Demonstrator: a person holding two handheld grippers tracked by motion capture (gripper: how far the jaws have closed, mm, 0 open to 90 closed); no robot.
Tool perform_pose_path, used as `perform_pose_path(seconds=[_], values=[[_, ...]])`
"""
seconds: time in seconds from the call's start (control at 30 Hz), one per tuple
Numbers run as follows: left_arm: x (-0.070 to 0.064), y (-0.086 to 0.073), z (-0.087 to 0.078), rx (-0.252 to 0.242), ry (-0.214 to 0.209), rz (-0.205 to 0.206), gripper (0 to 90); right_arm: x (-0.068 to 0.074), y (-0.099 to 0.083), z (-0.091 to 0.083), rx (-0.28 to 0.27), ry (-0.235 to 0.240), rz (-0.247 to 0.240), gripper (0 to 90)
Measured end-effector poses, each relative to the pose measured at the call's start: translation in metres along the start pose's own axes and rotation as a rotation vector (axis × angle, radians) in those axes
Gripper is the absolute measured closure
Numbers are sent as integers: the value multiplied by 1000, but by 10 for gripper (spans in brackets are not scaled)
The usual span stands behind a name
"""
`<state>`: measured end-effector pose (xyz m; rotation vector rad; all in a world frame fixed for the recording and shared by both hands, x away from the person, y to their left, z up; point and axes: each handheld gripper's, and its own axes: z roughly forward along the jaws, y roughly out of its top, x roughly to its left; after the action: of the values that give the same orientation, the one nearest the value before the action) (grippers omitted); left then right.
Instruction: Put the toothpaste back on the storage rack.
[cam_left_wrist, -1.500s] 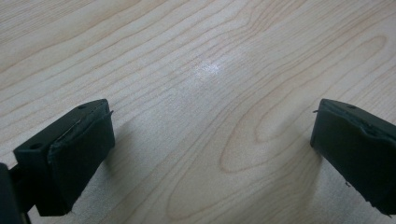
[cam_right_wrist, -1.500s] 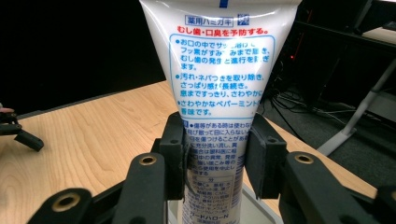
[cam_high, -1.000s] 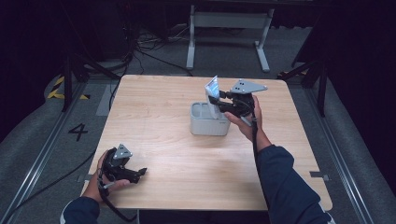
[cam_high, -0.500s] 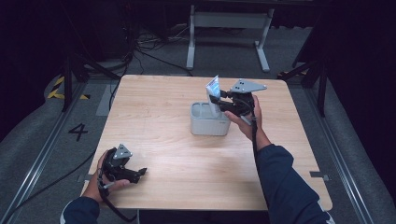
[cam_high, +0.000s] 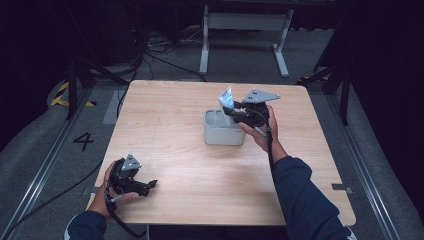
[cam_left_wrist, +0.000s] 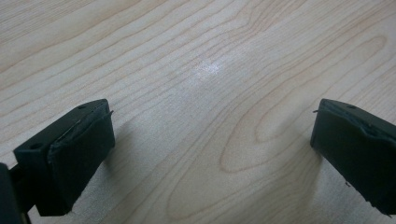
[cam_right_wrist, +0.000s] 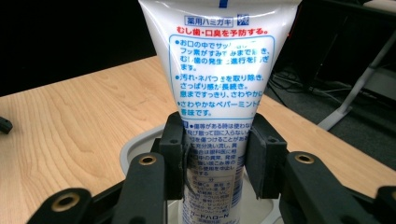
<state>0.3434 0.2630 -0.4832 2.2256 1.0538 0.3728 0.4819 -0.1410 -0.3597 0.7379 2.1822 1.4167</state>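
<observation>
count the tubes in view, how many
1: a white toothpaste tube, upright over the grey holder mid-table, clamped by the right gripper. More could be hidden inside the holder.

The table (cam_left_wrist: 210, 70) is pale wood with clear grain and a soft satin sheen. The toothpaste tube (cam_right_wrist: 219, 84) looks like glossy white plastic, the holder (cam_high: 223, 134) matt grey plastic, the right hand-held gripper (cam_right_wrist: 215, 161) pads matt black
</observation>
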Motion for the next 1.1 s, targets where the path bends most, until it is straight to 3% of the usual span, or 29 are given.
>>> perform_pose_path(seconds=[0.3,0.67,1.1], values=[[0,0,0,-1,0,0,1,0,-17,2,26,13,11,636],[0,0,0,1,0,1,1,2,-29,0,81,19,-16,630],[0,0,0,1,1,3,3,-1,-34,-1,106,28,-10,620]])
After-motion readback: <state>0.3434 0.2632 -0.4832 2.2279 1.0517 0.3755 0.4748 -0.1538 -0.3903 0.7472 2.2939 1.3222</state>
